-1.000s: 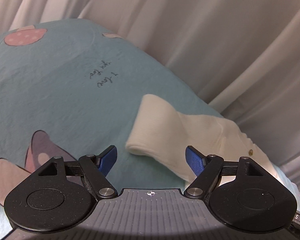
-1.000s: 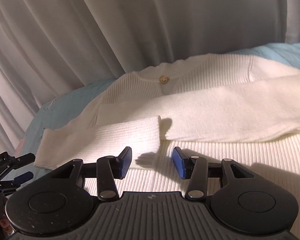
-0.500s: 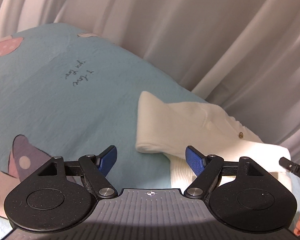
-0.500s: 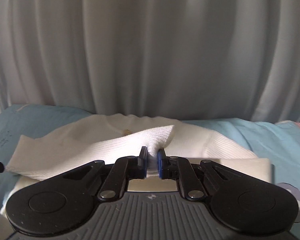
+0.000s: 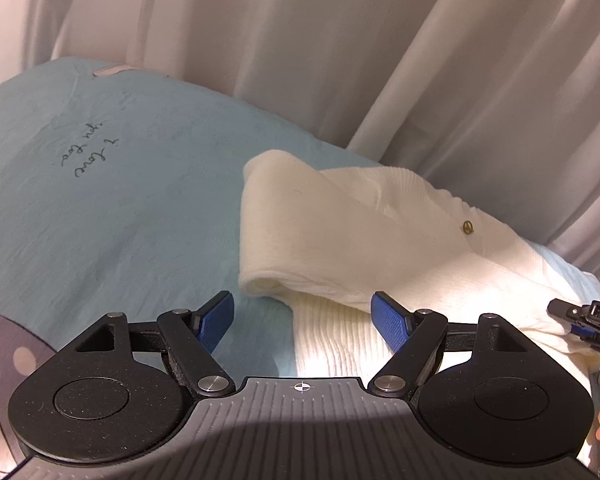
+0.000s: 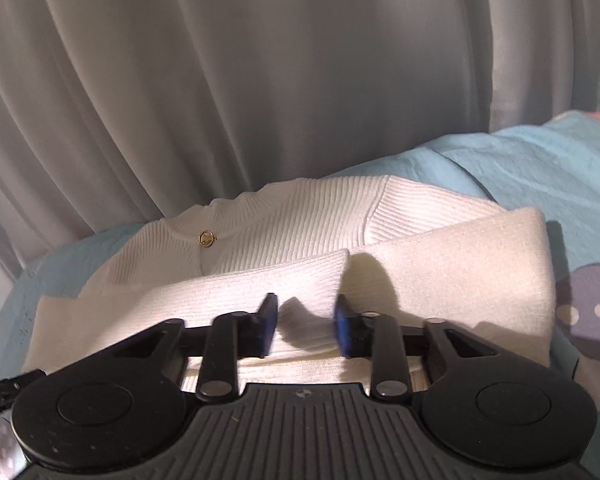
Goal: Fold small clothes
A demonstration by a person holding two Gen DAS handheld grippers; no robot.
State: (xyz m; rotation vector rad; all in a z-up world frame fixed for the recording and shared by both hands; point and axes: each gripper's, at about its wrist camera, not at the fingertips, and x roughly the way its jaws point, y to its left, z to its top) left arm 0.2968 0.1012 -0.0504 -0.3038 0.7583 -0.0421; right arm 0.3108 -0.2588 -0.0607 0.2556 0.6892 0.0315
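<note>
The cream sweater (image 6: 292, 240) lies on a light blue bedsheet (image 5: 112, 216) in front of a pale curtain (image 6: 260, 80). Both sleeves are folded across its front, and a small gold button (image 6: 206, 238) shows near the collar. The sweater's lower part is hidden behind the gripper bodies in both views, and its far side is cut off at the right edge of the left wrist view.

The right gripper (image 6: 306, 326) hovers over the sleeve cuff (image 6: 320, 276) with its blue pads parted and nothing between them; the pads are blurred.

The left gripper (image 5: 304, 320) is spread wide, holding nothing, just beside the folded sleeve edge (image 5: 268, 280).

Dark handwriting (image 5: 86, 152) on the sheet is too small to read fully.
</note>
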